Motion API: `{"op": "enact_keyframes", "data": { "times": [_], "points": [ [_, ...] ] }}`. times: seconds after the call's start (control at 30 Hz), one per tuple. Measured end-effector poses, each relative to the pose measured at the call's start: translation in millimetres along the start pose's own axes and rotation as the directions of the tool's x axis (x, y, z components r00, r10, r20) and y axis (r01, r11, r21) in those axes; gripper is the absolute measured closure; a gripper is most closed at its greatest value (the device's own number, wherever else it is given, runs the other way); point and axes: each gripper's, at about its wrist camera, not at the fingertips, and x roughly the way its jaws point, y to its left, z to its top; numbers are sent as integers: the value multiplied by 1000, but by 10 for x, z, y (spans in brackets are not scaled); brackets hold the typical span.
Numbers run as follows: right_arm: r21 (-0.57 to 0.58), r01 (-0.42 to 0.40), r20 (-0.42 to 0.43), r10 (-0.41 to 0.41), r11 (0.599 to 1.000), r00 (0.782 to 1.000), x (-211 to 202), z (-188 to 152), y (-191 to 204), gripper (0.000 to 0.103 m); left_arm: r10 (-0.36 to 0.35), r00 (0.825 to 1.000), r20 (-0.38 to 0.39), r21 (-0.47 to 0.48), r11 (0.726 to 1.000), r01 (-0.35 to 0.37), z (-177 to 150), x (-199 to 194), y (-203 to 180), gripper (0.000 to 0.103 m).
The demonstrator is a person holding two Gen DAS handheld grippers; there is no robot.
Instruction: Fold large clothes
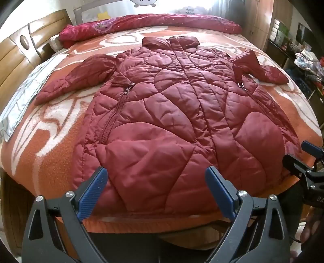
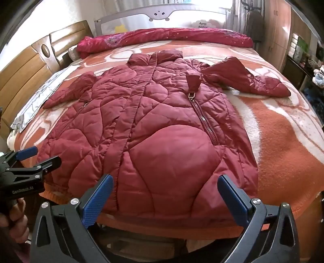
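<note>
The puffy dark red quilted coat [image 1: 178, 113] is spread flat on the orange and white blanket [image 2: 283, 145], just ahead of both grippers' fingers. The left gripper [image 1: 156, 182] and right gripper [image 2: 165, 188] are held level, fingers spread wide, nothing gripped.

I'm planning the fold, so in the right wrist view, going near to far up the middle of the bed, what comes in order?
Right gripper → jacket's hem → pocket zipper → collar → rolled red quilt → bed rail.

Maroon quilted coat [image 1: 182, 125], flat, front up
</note>
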Motion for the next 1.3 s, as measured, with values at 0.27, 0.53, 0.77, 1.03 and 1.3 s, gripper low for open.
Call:
{"op": "enact_keyframes", "data": {
  "times": [0.27, 0.53, 0.77, 1.03, 1.3],
  "points": [
    [-1, 0, -2, 0, 1000, 1000, -1, -2, 15, 0, -1, 1000, 2, -1, 1000, 1, -3, 0, -5, 5],
    [0, 0, -4, 0, 1000, 1000, 4, -6, 19, 0, -3, 1000, -2, -4, 1000, 3, 3, 102, -80, 5],
    [1, -2, -6, 2, 1000, 1000, 7, -6, 21, 0, -8, 1000, 2, -6, 1000, 8, 13, 62, -48, 5],
    [4, -2, -8, 2, 1000, 1000, 9, -8, 26, 0, 7, 1000, -2, 3, 1000, -7, 12, 57, -23, 5],
    [3, -2, -8, 2, 1000, 1000, 17, 0, 19, 0, 1, 1000, -2, 0, 1000, -1, 15, 57, -23, 5]
  ]
}}
